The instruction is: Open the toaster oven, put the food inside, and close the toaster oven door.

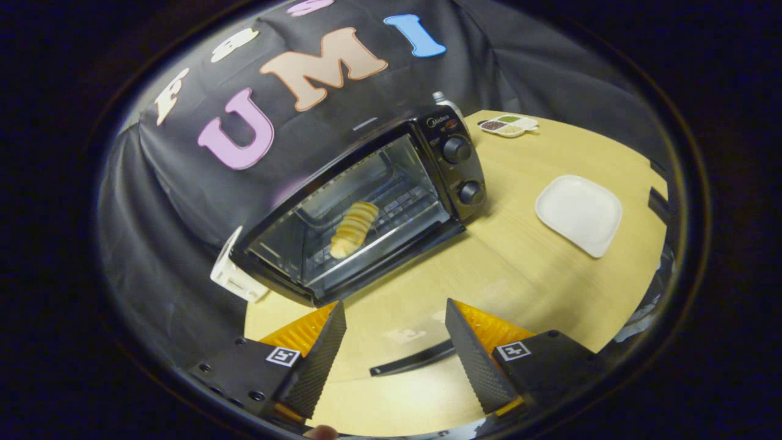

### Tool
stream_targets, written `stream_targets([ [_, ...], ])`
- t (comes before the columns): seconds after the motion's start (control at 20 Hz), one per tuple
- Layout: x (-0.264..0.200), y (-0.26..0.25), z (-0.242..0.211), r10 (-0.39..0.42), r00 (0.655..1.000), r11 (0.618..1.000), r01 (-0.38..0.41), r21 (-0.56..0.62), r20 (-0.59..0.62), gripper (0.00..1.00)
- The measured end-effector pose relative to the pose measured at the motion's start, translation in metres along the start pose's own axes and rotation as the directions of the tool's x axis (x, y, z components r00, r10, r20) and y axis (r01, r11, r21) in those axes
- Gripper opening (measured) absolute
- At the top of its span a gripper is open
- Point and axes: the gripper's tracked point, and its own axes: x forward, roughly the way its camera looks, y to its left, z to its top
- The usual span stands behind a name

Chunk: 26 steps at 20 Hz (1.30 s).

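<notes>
We see the toaster oven [366, 208] on the tabletop [519, 269], door closed, with the ridged pastry [353, 230] on its rack behind the glass. Beyond it lie an empty white plate [579, 214] and a small divided dish [509, 126] of seasonings. Our tongs [396, 330] are spread, gripping nothing, short of the oven.

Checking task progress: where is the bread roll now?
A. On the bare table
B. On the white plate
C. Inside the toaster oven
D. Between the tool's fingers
C: the bread roll lies on the rack inside the toaster oven; the tool is open and holds nothing.
</notes>
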Motion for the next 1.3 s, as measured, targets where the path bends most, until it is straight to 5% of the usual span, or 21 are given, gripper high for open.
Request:
stream_targets([
  [0.5,-0.018,-0.049,-0.069,-0.174,0.967,0.955,0.120,-0.269,-0.186,1.00],
  [0.85,-0.005,-0.049,-0.098,-0.213,0.939,0.899,0.079,-0.432,-0.271,1.00],
  [1.3,0.017,-0.042,-0.095,-0.195,0.940,0.887,0.047,-0.460,-0.280,1.00],
])
